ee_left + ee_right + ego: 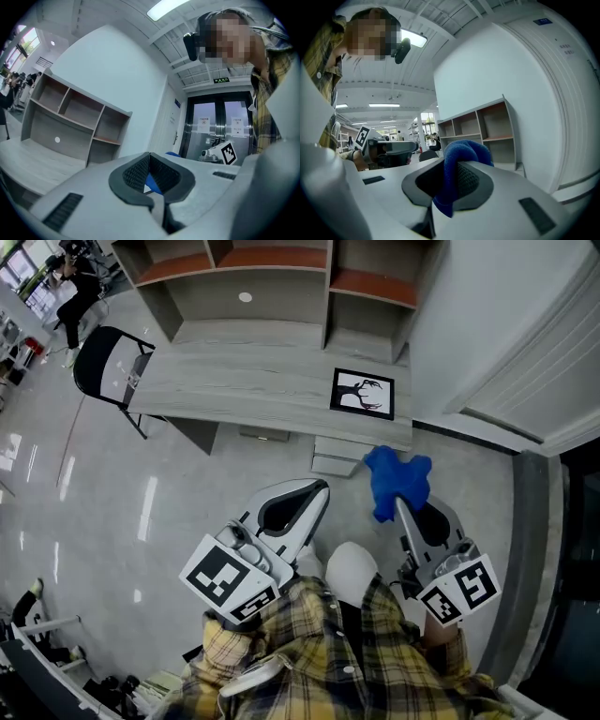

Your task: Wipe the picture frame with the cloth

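- We are holding one tool in each hand, and both are pointing ahead toward the desk (234, 382).
- The left gripper (322, 487) is closed. Its dark pads (136, 171) are pressing together, and nothing is sitting between them.
- The right gripper (397, 503) is squeezing the blue cloth (397, 478) tight between its jaws.
- The cloth is bunching up in a soft lump above the jaws, and a little bit is hanging down below them.
- The picture frame (363, 393) is lying flat on the gray desk, near the right end and close to the front edge.
- The picture frame is black, and it is showing a black deer with big antlers on white.
- The cloth is not touching the picture frame. It is hanging over the floor (169, 493), on our side of the desk, well apart from the picture frame.
- Some drawers (333, 456) are sitting under the desk, just past the tips of the two grippers.
- A shelf (272, 277) with open boxes is standing along the back of the desk.
- A black chair (108, 362) is standing at the left end of the desk.
- We are wearing a yellow checked shirt (309, 667), and it is showing at the bottom of the head view.
- In the left gripper view, glass doors (211, 126) are showing off to the right of the shelf.
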A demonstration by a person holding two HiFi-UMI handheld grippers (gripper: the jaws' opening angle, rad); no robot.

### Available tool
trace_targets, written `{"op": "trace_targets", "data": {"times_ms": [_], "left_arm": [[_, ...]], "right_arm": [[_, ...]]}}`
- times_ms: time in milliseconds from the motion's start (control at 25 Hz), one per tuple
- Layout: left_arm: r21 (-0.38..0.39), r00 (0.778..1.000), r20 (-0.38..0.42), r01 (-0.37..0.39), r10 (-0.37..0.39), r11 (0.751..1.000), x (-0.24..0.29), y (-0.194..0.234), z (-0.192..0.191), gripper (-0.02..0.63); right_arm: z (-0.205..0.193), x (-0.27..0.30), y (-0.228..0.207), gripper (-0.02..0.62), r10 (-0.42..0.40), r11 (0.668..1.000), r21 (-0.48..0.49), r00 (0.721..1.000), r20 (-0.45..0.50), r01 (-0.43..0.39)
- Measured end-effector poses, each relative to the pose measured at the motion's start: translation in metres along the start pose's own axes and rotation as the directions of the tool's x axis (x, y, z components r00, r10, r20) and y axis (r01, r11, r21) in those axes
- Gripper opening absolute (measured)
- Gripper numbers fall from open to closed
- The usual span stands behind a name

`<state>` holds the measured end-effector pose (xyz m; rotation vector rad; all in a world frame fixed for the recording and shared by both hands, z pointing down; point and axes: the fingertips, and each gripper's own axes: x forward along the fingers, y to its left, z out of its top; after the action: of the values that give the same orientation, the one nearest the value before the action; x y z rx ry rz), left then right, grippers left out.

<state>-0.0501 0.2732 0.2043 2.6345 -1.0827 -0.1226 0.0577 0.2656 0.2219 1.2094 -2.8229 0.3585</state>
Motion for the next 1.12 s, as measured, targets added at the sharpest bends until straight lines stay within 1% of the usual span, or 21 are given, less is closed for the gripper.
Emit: {"op": "trace_targets", "data": {"times_ms": [200,280,400,560,760,920,1120], "left_arm": [[-0.013,1.0,-0.019,0.012,-0.012,1.0,-0.004,0.012,0.0,0.006],[-0.017,1.0,-0.024,0.017,-0.017,1.0,0.004,0.022,-0.001,0.006],[-0.023,0.999,-0.032,0.019,-0.02,1.0,0.029,0.051,-0.003,0.006],[-0.022,0.999,-0.033,0.025,-0.025,0.999,0.063,0.082,0.004,0.006],[-0.007,0.999,-0.034,0.028,-0.029,1.0,0.118,0.126,0.02,0.006],[-0.002,0.999,-0.033,0.033,-0.033,0.999,0.167,0.159,0.038,0.006],[0.008,0.999,-0.038,0.025,-0.025,1.0,0.221,0.193,0.057,0.006]], "right_arm": [[0.001,0.008,-0.002,0.054,-0.043,0.999,0.008,0.999,-0.009,0.043],[-0.001,0.017,-0.011,0.054,-0.055,0.998,0.015,0.998,-0.011,0.055],[-0.006,0.042,-0.037,0.054,-0.067,0.997,0.028,0.998,-0.018,0.068],[0.001,0.074,-0.07,0.054,-0.072,0.997,0.031,0.997,-0.016,0.072],[0.021,0.124,-0.125,0.052,-0.074,0.997,0.026,0.997,0.004,0.074],[0.045,0.163,-0.169,0.054,-0.064,0.998,0.01,0.998,0.011,0.064],[0.069,0.2,-0.219,0.054,-0.049,0.999,0.0,0.999,0.01,0.049]]}}
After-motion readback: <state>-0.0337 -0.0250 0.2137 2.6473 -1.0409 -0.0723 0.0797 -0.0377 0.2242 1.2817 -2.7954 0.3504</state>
